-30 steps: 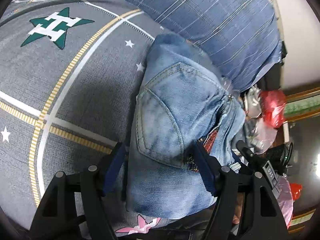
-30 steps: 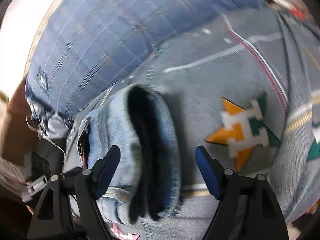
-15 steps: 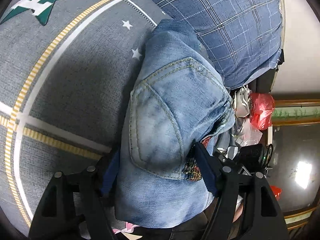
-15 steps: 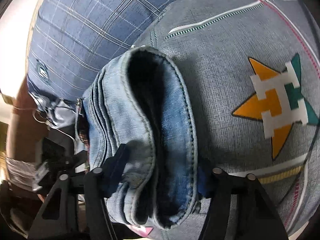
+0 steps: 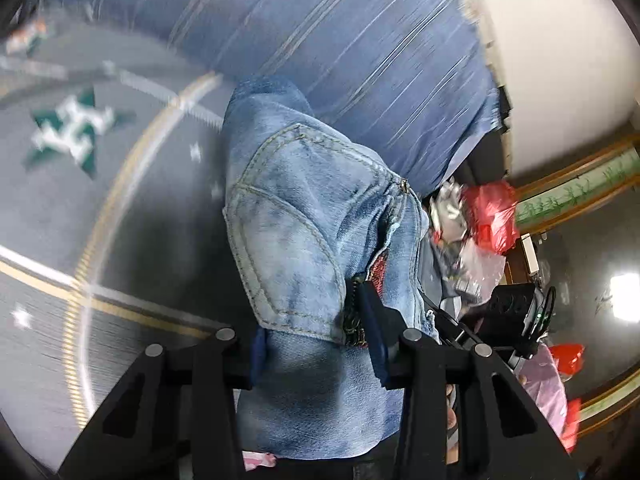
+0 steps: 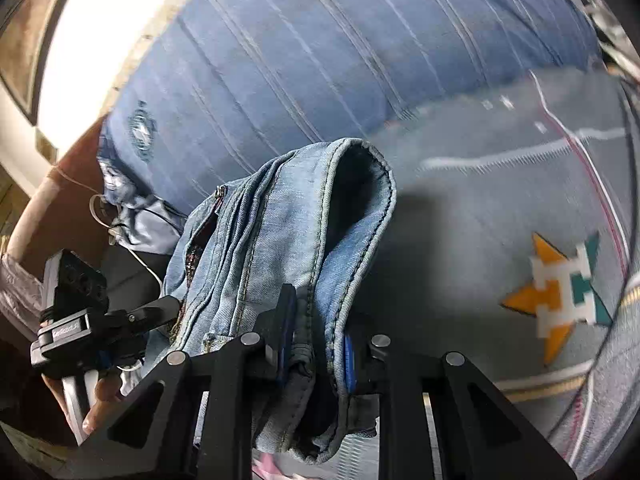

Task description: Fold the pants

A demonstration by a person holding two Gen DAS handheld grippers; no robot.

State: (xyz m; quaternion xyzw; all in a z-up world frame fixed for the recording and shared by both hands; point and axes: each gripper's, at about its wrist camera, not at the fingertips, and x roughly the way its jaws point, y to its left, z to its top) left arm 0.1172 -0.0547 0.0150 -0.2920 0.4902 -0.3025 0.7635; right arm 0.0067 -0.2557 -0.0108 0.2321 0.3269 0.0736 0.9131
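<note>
Since both views are motion-blurred, we read contact from the wrist cameras only. Left gripper (image 5: 316, 344): jaws partly closed around the jeans (image 5: 304, 248), one pad at each side of the folded bundle near the back pocket (image 5: 292, 240); we judge it a clamp across the thick stack. The bundle is raised off the bedspread (image 5: 120, 216), in front of the blue pillow (image 5: 340, 40). Clutter with a red bag (image 5: 490, 216) sits beyond the bed edge.

Right gripper (image 6: 316, 344): jaws nearly closed, pinching the hem end of the jeans (image 6: 280, 240), several denim layers between the pads. The open leg cuff (image 6: 360, 184) gapes above the grip; bedspread (image 6: 500, 220) with its star print lies under it, pillow (image 6: 340, 48) behind.

Handling: denim is soft but fairly heavy and thick when stacked; not fragile, not slippery. Layers can shear and slide apart, so we'd hold across all layers at seams or hems, near both ends. Whether the inner layers are truly caught we probably can't confirm.
</note>
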